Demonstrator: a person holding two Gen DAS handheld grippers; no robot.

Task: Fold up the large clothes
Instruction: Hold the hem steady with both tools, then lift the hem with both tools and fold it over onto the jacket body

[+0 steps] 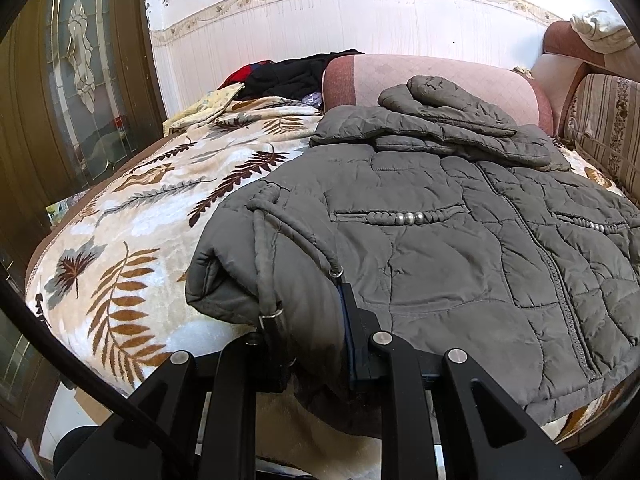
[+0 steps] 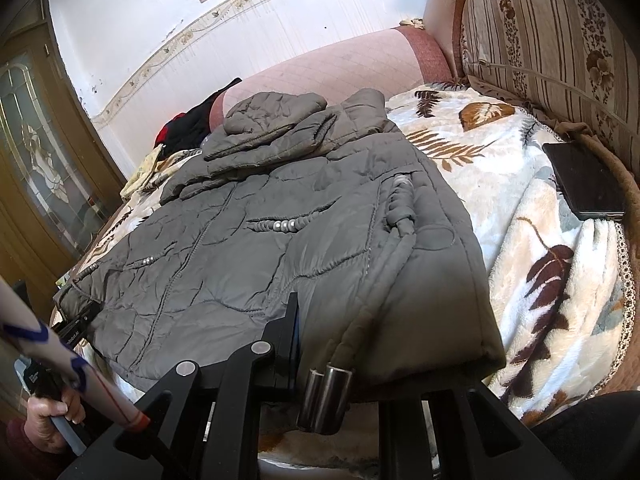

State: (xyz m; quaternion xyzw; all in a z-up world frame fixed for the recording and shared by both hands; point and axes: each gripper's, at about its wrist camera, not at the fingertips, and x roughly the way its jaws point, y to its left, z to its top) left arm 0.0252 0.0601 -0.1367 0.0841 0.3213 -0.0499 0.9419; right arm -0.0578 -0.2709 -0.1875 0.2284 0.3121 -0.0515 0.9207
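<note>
A grey quilted jacket (image 1: 460,240) lies front up on a leaf-patterned blanket (image 1: 132,248), its sleeves folded in and its hood (image 1: 444,100) at the far end. My left gripper (image 1: 316,344) is shut on the jacket's near left hem corner, cloth bunched between the fingers. In the right wrist view the jacket (image 2: 248,240) fills the middle. My right gripper (image 2: 348,340) is at the near right hem corner; one finger (image 2: 294,320) shows on the cloth, the other is hidden under it. Two drawstrings with metal tips (image 2: 326,400) hang over the edge.
A pink bolster (image 1: 432,76) and a pile of dark clothes (image 1: 288,74) lie at the far end. A striped sofa back (image 2: 552,40) runs along the right. A black flat case (image 2: 584,182) rests on the blanket. A wooden glass door (image 1: 80,80) stands left.
</note>
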